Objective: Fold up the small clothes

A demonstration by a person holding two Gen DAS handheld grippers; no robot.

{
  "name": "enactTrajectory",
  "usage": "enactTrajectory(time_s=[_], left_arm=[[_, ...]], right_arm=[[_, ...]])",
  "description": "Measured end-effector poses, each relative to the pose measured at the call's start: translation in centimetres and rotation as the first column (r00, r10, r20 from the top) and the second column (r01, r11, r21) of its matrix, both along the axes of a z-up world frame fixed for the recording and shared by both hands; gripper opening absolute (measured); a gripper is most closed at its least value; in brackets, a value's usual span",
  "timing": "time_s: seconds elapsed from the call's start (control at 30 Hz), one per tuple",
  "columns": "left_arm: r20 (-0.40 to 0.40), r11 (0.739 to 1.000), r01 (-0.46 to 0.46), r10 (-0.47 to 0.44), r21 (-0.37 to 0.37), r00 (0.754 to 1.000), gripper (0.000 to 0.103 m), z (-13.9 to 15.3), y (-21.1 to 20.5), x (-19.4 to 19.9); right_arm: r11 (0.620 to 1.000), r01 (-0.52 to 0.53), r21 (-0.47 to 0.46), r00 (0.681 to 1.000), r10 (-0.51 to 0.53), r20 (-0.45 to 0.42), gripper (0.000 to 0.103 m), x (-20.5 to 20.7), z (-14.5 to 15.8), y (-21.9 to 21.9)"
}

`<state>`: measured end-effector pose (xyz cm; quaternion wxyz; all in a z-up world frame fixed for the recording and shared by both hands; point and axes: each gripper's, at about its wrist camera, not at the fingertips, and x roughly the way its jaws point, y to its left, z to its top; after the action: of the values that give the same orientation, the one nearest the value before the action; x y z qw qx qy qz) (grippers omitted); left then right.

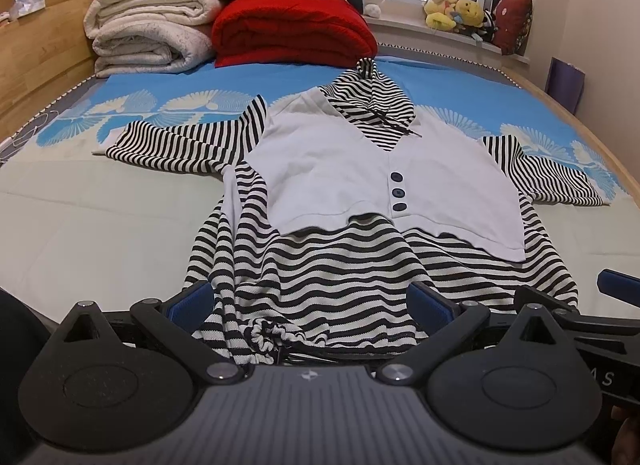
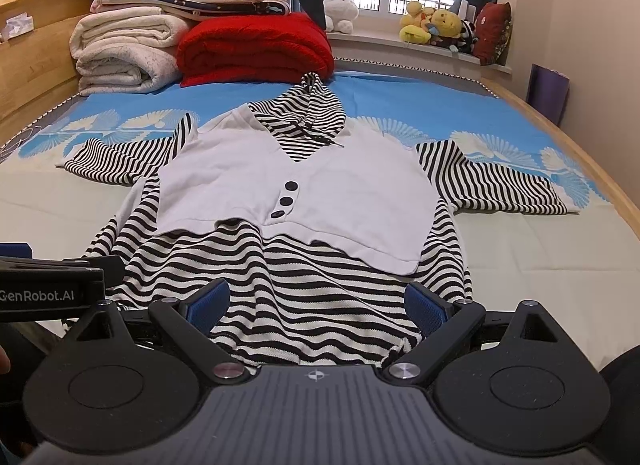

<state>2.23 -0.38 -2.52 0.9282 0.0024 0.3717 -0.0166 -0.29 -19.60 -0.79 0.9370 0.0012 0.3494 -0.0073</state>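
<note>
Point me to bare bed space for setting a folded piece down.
Free: pale sheet left of the striped hoodie, below its left sleeve; pale sheet right of it, below the right sleeve. Crowded: headboard end, with folded blankets and red quilt. Both tongs sit at the hem.

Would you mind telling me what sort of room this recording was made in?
Most likely a bedroom in a home. The striped hooded top lies on a bed with a wooden frame, folded blankets are stacked at the far end, and stuffed toys sit on the windowsill.
</note>
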Motion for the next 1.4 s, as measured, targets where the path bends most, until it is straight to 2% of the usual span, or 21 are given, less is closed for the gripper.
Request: enactTrajectory(time_s=[0.63, 0.9, 1.1, 1.27, 1.4], left_arm=[[0.001, 1.000, 0.003, -0.003, -0.002, 1.000, 0.102, -0.1, 0.0, -0.1], [0.052, 0.999, 0.014, -0.017, 0.043, 0.998, 0.102, 0.6, -0.5, -0.8], [0.069, 0.999, 0.006, -0.009, 0.049, 0.998, 0.102, 3.6, 0.6, 0.8], [0.110, 0.999, -0.040, 0.036, 0.034, 0.993, 0.102, 7.7, 2.1, 4.7], [0.152, 0.998, -0.048, 0.042, 0.033, 0.987, 0.102, 9.5, 2.6, 8.2]], right_arm=[[1.000, 0.002, -0.001, 1.000, -0.002, 0.003, 0.094, 0.1, 0.0, -0.1], [0.999, 0.038, 0.004, 0.999, -0.038, 0.017, 0.094, 0.2, 0.2, -0.5], [0.997, 0.075, 0.021, 0.997, -0.076, 0.032, 0.094, 0.4, 0.7, -1.1], [0.996, 0.082, 0.035, 0.995, -0.084, 0.050, 0.094, 0.4, 1.4, -1.6], [0.992, 0.113, 0.048, 0.991, -0.116, 0.067, 0.094, 0.7, 1.8, -2.1]])
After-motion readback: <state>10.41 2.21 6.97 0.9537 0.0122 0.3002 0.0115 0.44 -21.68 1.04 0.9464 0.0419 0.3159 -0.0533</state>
